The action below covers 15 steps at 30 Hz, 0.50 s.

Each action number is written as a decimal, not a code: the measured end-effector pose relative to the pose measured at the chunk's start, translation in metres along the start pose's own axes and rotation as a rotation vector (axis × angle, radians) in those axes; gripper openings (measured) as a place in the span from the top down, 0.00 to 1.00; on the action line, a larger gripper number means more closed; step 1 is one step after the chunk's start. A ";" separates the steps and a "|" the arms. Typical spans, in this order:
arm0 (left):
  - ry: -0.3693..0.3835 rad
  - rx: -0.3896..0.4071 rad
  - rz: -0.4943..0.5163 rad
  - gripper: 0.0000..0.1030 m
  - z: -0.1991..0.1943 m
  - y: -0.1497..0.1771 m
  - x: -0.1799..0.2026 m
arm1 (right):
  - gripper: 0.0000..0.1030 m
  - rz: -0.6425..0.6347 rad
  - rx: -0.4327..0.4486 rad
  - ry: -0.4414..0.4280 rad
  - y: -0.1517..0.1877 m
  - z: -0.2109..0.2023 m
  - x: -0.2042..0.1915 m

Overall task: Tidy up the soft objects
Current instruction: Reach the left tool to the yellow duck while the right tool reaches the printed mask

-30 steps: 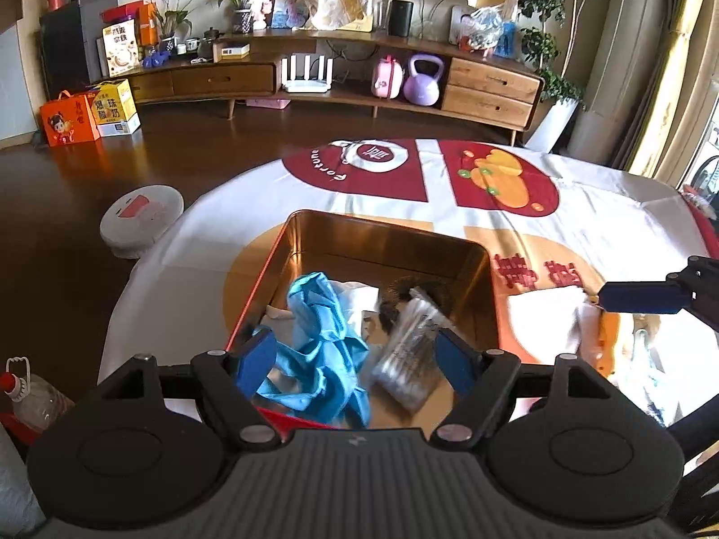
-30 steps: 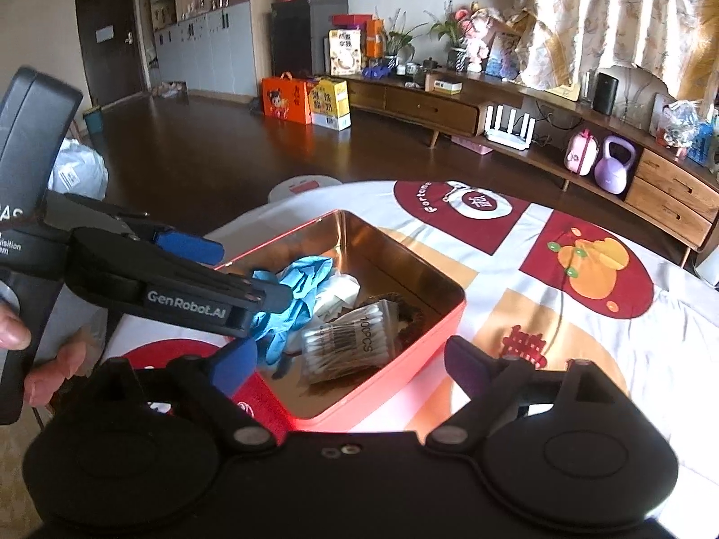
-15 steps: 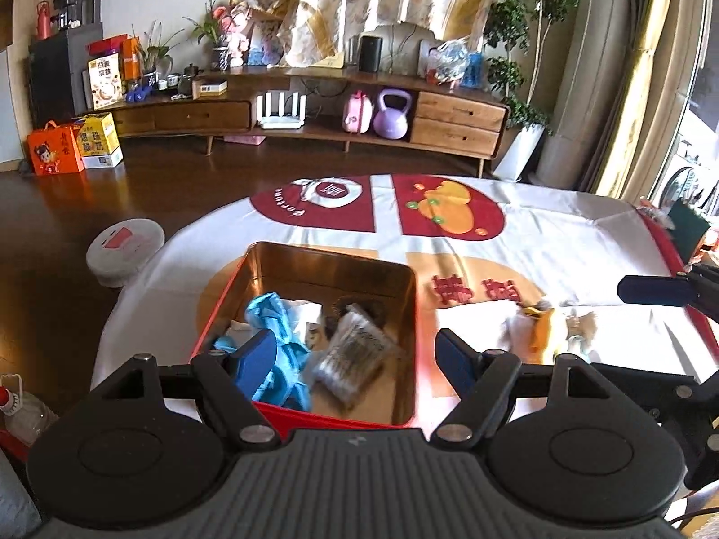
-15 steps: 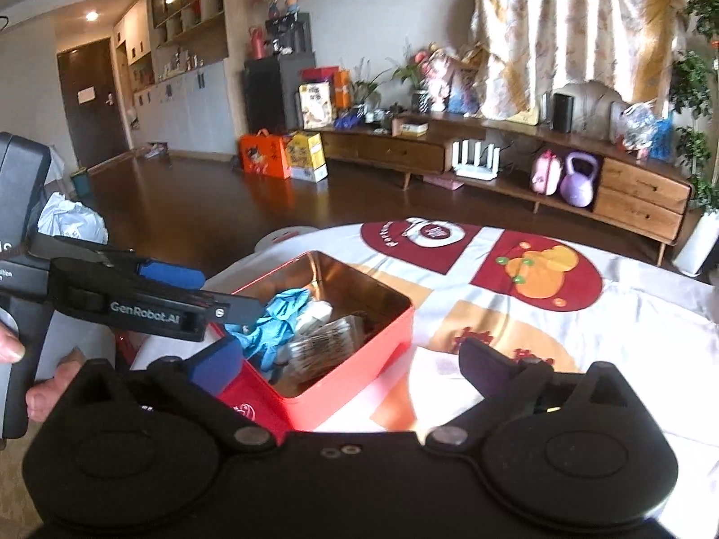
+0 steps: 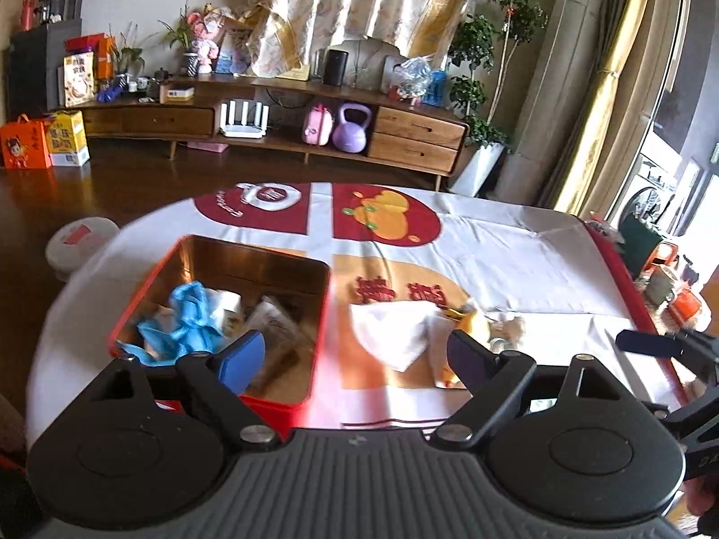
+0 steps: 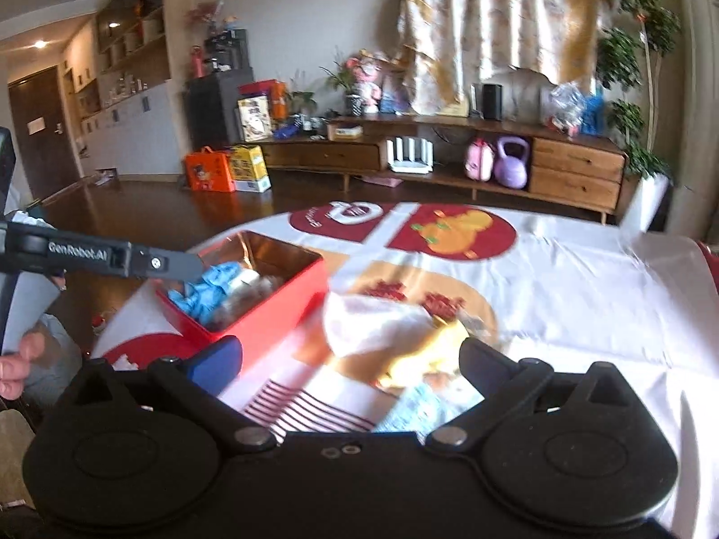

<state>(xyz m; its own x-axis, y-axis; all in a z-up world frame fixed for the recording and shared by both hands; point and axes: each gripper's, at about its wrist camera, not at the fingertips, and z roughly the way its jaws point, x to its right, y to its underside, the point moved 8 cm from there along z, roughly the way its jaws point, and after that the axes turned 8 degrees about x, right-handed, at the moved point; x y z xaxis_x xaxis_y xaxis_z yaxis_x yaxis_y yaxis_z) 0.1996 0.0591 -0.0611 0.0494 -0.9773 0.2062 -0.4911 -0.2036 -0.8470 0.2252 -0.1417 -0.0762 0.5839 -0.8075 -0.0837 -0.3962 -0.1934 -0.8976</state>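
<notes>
Left side of the table [image 5: 517, 242]: red tin [image 5: 179, 265] is sitting near the left edge, already holding a blue glove [image 5: 188, 319], something white beside it, and a clear crinkly packet [image 5: 278, 328]. So part of the sorting is looking done.

Left gripper [image 5: 355, 359] is hovering over the tin's right wall and the cloth next to it, fingers apart, nothing between them. Its jaws have just been opening wider. It's showing in the right wrist view too, as a dark bar crossing over the tin's left end.

Centre: a white folded cloth [image 6: 373, 323] is lying just right of the tin on the orange print, not in it. Touching its right side is a yellow soft item [image 6: 431, 350], with a small pale-blue piece [image 6: 422, 404] nearer the front edge. Too blurred to name them closer.

Right gripper [image 6: 350, 359] is pointing down at that pile, fingers spread as wide as they go, holding nothing. Its jaws were opening within the last second and are now standing at full width.

Status, my read: tin is partly filled, the pile of soft things beside it is waiting. Next step is likely the right gripper taking the white cloth or the yellow item. Far and right parts of the table are showing only bare tablecloth.
</notes>
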 end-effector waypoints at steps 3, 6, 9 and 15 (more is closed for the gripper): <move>0.002 -0.010 0.002 0.04 0.006 0.006 0.009 | 0.00 0.009 -0.010 0.021 0.011 -0.006 0.011; 0.014 -0.011 0.005 0.02 0.013 0.012 0.020 | 0.00 0.014 -0.020 0.023 0.021 -0.009 0.020; 0.027 -0.027 0.013 0.02 0.022 0.018 0.032 | 0.00 0.004 -0.032 0.032 0.031 -0.009 0.027; 0.061 -0.074 0.027 0.02 0.046 0.026 0.053 | 0.00 -0.006 -0.059 0.039 0.047 -0.004 0.042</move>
<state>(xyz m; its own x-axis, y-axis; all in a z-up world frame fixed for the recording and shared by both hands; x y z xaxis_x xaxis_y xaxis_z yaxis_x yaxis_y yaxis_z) 0.2295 -0.0006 -0.0943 -0.0165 -0.9765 0.2150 -0.5547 -0.1700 -0.8145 0.2285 -0.1863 -0.1201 0.5585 -0.8273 -0.0604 -0.4344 -0.2296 -0.8710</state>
